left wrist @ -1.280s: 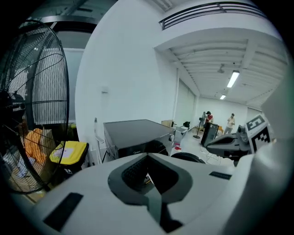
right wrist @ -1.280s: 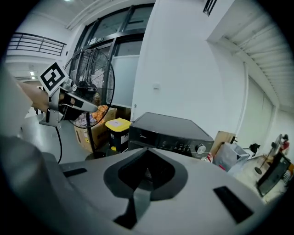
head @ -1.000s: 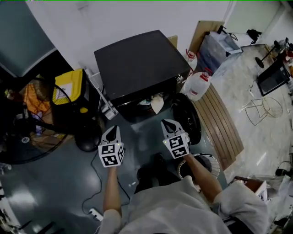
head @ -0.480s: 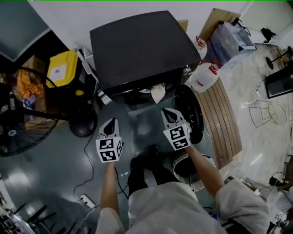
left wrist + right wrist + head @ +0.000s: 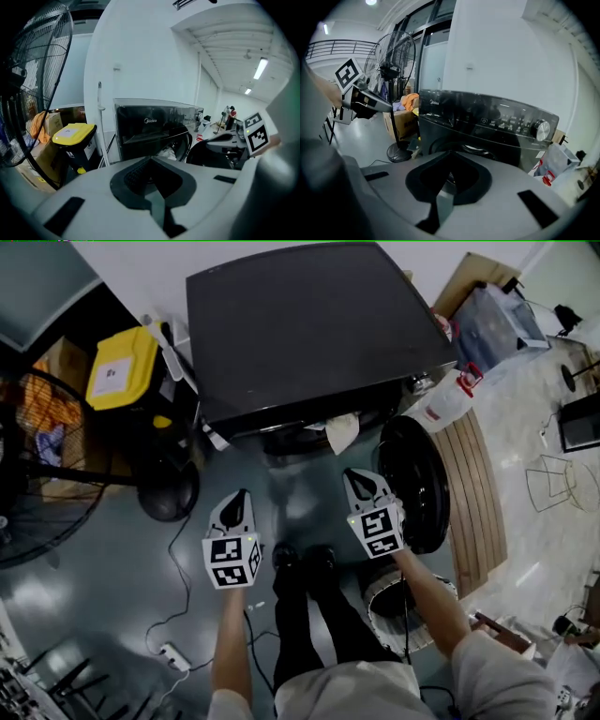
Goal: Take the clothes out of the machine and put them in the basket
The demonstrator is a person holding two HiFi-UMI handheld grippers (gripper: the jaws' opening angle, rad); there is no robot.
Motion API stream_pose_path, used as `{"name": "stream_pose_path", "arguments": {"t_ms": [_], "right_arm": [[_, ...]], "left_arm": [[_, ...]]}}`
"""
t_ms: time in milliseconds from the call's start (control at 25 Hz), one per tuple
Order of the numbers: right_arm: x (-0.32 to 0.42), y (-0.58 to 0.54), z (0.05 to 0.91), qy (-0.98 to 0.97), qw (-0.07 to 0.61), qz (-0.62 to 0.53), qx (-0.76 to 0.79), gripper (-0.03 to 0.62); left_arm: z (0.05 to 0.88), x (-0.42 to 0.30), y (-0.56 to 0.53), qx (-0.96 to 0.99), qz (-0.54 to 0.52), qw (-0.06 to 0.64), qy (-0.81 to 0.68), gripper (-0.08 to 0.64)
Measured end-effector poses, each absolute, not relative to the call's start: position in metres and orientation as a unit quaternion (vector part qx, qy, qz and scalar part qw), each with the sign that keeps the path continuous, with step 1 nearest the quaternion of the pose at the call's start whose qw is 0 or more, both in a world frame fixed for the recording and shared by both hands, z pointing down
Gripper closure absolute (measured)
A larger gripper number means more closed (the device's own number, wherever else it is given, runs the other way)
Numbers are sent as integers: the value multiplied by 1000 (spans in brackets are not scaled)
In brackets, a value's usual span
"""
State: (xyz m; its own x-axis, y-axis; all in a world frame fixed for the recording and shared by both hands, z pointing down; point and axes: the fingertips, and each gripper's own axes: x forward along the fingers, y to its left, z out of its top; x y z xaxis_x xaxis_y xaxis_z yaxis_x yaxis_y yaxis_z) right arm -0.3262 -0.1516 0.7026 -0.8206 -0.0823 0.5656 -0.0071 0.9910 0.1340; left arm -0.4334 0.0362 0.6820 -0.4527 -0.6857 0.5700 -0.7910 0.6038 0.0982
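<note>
yellow-lidded bin (image 5: 120,381) | standing fan (image 5: 171,491) beside it | white jug (image 5: 448,401)

Dressed in a pale grey short-sleeved top (image 5: 347,695), loose sleeves (image 5: 497,667) ending near the elbow, with dark trousers (image 5: 314,624) and dark shoes (image 5: 286,557). On left gripper (image 5: 241,498) and right gripper (image 5: 360,478) alike, white moulded shells tapering to black-tipped points, each carrying a white cube (image 5: 232,562) printed with black square markers. Up close, pale grey bodies with a dark V-shaped hollow and black rectangular insets.
</note>
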Motion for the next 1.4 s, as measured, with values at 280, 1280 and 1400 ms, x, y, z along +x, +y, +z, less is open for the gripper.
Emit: {"name": "stream_pose_path", "arguments": {"t_ms": [280,1280,1400], "right_arm": [[-346,-155,785,-951,300,-51,46,571],[-465,-207,1023,-939,292,-172,57,571],[-486,-217,1042,-916,304,-258,46,571]], "left_arm": [[762,-455,27,454,93,291,-837,543],[1001,-485,-25,511,85,249,-819,543],[1018,-487,-30,517,88,241,-816,543]]}}
